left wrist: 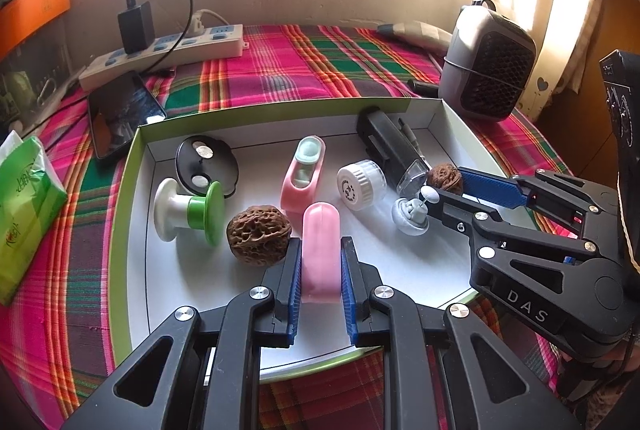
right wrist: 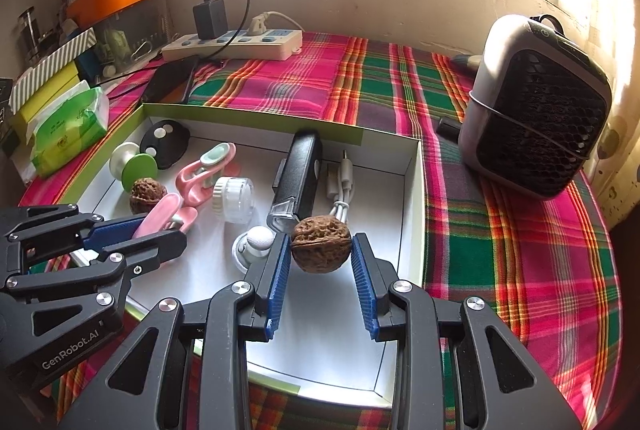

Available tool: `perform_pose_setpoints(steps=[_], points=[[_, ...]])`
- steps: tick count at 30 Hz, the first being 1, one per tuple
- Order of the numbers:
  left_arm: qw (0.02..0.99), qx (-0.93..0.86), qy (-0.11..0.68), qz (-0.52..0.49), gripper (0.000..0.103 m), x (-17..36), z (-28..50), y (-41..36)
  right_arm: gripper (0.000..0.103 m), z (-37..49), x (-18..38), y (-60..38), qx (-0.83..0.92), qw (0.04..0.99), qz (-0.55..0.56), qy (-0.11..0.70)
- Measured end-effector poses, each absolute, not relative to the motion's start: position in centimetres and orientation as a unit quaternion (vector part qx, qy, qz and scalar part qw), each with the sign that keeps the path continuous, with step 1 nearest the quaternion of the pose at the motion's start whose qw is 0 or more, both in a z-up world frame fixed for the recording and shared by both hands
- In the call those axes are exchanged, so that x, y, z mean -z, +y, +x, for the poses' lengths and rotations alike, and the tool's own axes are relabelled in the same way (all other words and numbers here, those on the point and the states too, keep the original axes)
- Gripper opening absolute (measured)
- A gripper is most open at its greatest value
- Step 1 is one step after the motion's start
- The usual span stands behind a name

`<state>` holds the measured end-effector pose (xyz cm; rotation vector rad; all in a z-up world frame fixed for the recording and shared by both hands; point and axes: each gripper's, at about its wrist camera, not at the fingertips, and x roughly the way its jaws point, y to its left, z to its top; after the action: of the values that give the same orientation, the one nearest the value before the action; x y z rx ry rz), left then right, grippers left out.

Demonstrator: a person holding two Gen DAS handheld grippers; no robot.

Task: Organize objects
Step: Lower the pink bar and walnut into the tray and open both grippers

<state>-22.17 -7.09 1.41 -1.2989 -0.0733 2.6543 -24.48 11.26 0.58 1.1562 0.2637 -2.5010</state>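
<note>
A white cardboard box [left wrist: 136, 166] [right wrist: 416, 190] on the plaid cloth holds the objects. My left gripper [left wrist: 320, 270] is shut on a pink oblong cap [left wrist: 320, 246], which also shows in the right wrist view [right wrist: 160, 216], low over the box floor. My right gripper [right wrist: 322, 258] is shut on a brown walnut [right wrist: 321, 244], also seen in the left wrist view [left wrist: 445, 179]. A second walnut [left wrist: 258, 233] [right wrist: 146, 194] lies just left of the pink cap. A pink holder [left wrist: 302, 174], a white jar [left wrist: 360, 184], a green-white spool [left wrist: 188, 210] and a black device [left wrist: 390, 146] lie in the box.
A grey figurine [left wrist: 412, 216] sits beside my right gripper's fingers. A black disc [left wrist: 206, 160] is at the box's back left, a white cable [right wrist: 340, 182] at its right. A small heater [right wrist: 536, 106], a power strip [right wrist: 236, 44], a phone [left wrist: 120, 114] and a green tissue pack [left wrist: 24, 202] surround the box.
</note>
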Motion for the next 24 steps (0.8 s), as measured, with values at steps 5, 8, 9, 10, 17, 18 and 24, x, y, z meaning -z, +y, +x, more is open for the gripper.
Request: perform_pose_setpoints(steps=[5, 8, 9, 10, 17, 18, 24], points=[[0.093, -0.894, -0.024, -0.438, 0.016, -1.37, -22.18, -7.07, 0.033, -24.48, -0.51, 11.08, 0.887, 0.186, 0.411, 0.094], [0.093, -0.894, -0.024, -0.438, 0.016, -1.35, -22.20, -7.07, 0.033, -24.45, -0.47, 11.01, 0.887, 0.186, 0.412, 0.095], [0.093, -0.894, -0.025, -0.438, 0.016, -1.34, -22.20, -7.10, 0.033, -24.47, -0.48, 10.99, 0.887, 0.186, 0.412, 0.095], [0.093, -0.894, -0.025, -0.438, 0.016, -1.33, -22.20, -7.06, 0.033, -24.47, -0.47, 10.97, 0.886, 0.186, 0.413, 0.096], [0.093, -0.894, -0.026, -0.438, 0.017, -1.31, -22.26, -7.11, 0.033, -24.44, -0.47, 10.98, 0.886, 0.186, 0.413, 0.095], [0.094, -0.894, -0.027, -0.438, 0.017, -1.29, -22.27, -7.16, 0.033, -24.44, -0.47, 10.98, 0.886, 0.186, 0.413, 0.095], [0.094, -0.894, -0.027, -0.437, 0.024, -1.31, -22.28, -7.23, 0.033, -24.44, -0.45, 10.94, 0.887, 0.186, 0.413, 0.092]])
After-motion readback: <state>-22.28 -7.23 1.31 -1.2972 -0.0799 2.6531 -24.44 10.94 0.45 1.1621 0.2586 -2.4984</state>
